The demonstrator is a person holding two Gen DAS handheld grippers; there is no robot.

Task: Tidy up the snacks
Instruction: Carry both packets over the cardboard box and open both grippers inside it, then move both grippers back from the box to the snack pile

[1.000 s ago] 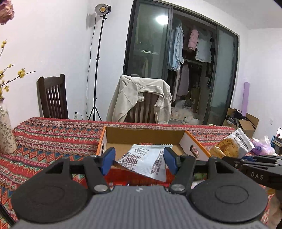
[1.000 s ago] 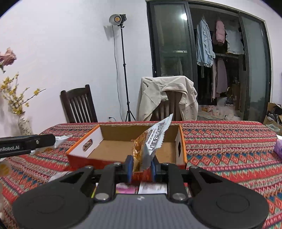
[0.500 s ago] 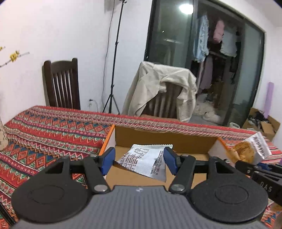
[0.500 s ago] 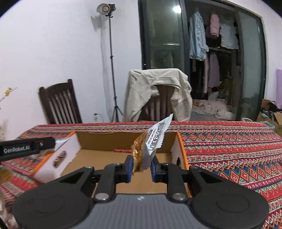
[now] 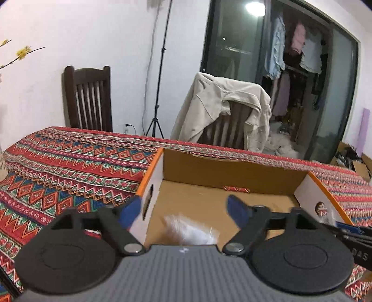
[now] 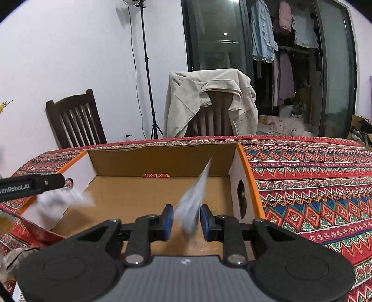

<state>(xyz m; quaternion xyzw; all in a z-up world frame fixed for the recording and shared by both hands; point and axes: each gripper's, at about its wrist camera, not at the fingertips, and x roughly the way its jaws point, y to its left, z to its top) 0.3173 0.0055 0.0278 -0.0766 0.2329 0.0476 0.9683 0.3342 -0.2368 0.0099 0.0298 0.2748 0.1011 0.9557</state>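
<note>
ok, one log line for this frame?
left gripper: jaws open over cardboard box | white packet: blurred, inside box | right gripper: jaws around second packet, blurred, grip unclear

Glowing bright from a lamp (image 6: pixel 132 1) up high, bouncing off the dark glass door (image 5: pixel 232 39) as a white spot. Smearing into blur on both snack packets (image 5: pixel 190 232) (image 6: pixel 193 199). Bending at the edges, darkening in the corners.
</note>
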